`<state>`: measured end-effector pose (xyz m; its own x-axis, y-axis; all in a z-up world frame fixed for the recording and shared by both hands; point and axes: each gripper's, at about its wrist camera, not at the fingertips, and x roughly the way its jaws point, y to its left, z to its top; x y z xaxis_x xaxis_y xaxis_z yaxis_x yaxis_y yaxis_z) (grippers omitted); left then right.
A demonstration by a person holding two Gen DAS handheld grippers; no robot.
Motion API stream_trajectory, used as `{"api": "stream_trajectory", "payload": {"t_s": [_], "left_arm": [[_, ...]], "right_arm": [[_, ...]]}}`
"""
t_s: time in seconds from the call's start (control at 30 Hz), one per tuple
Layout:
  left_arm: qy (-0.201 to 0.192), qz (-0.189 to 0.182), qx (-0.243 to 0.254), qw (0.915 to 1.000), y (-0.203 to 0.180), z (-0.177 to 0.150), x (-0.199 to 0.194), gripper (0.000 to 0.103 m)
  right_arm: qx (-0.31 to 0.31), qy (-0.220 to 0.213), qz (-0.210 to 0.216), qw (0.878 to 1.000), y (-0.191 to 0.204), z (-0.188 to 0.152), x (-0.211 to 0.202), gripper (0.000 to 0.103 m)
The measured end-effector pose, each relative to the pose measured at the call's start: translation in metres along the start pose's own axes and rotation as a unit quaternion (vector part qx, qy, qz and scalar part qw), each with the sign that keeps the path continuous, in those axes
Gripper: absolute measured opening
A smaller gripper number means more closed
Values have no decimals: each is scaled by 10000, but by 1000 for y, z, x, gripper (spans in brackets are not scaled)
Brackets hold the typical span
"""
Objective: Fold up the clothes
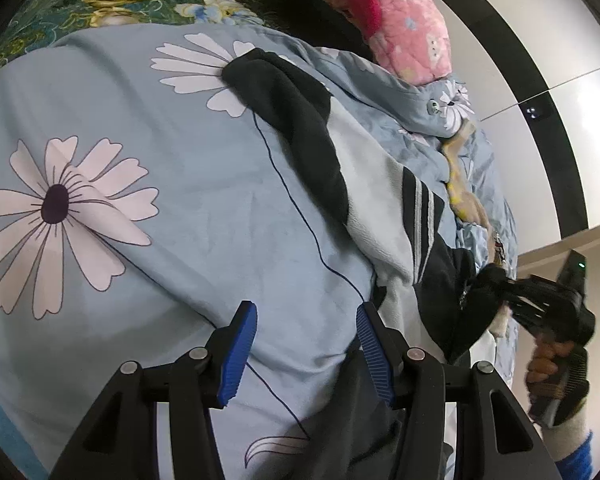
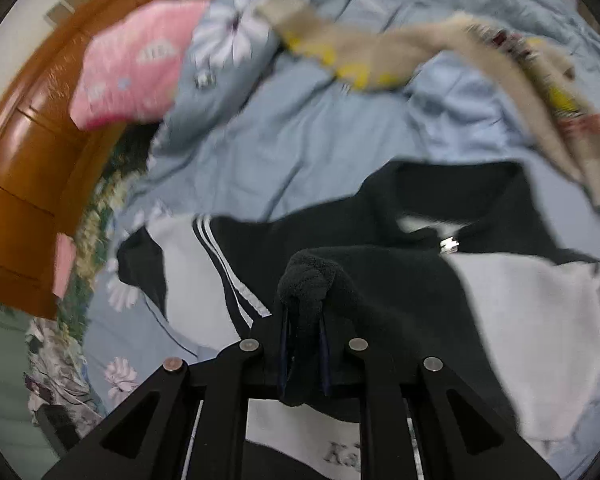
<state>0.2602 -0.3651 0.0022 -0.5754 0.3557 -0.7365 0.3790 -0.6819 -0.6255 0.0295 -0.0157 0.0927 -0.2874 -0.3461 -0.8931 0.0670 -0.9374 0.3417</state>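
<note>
On the bed, a soft black-and-white fleece jacket (image 1: 384,216) with white stripes and a metal zip pull lies spread over the pale blue cotton sheet printed with big white daisies (image 1: 140,184). Fabric is matte and fuzzy, with loose folds; one black sleeve runs toward the far side of the bed.

Right gripper (image 2: 305,322): jaws nearly shut, pinching a bunched wad of the jacket's black fleece that bulges out above the fingertips. Pads are mostly buried in cloth. The right wrist view is smeared with motion blur, so printed lettering on the white panel at the bottom is unreadable and cut off.

Left gripper (image 1: 306,354): ribbed blue pads roughly half apart, nothing between them, hanging over bare sheet just beside the jacket's hem. Right-side pad looks close to the dark fabric edge; contact can't be told.

Also around: quilted pink plush pillow (image 1: 400,20), beige knit garment with yellow and red print (image 2: 420,48) crumpled further off, glossy brown wooden headboard (image 2: 28,160). Person's right hand (image 1: 548,360) is partly visible, cropped at the frame edge.
</note>
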Motion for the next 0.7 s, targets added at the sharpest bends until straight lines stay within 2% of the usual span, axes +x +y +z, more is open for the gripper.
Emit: {"api": "stream_trajectory", "payload": {"t_s": [0.13,0.27,0.4,0.5,0.57,0.6,0.7], "left_arm": [[64,-26,50,10000,-5,0,7,56],[161,-131,148,9997,-18,-1,16,56],[259,-310,335,9986,-44,-3,28,56],[366,-468,520,9969,-69,-4,42,56],[481,-641,706,9943,-91,-5,56,56],[550,-716,792,9928,-102,-6,64,57],[840,-884,972,9878,-132,-8,97,58]], "right_arm": [[-48,261,46,9996,18,-4,35,13],[-358,480,-59,9982,35,-8,58,14],[-346,575,51,9977,34,-10,64,26],[-477,513,311,9971,34,-11,54,29],[-594,407,455,9964,32,-11,40,36],[-617,287,540,9962,28,-11,28,40],[-498,-106,630,9967,1,-15,-8,43]]}}
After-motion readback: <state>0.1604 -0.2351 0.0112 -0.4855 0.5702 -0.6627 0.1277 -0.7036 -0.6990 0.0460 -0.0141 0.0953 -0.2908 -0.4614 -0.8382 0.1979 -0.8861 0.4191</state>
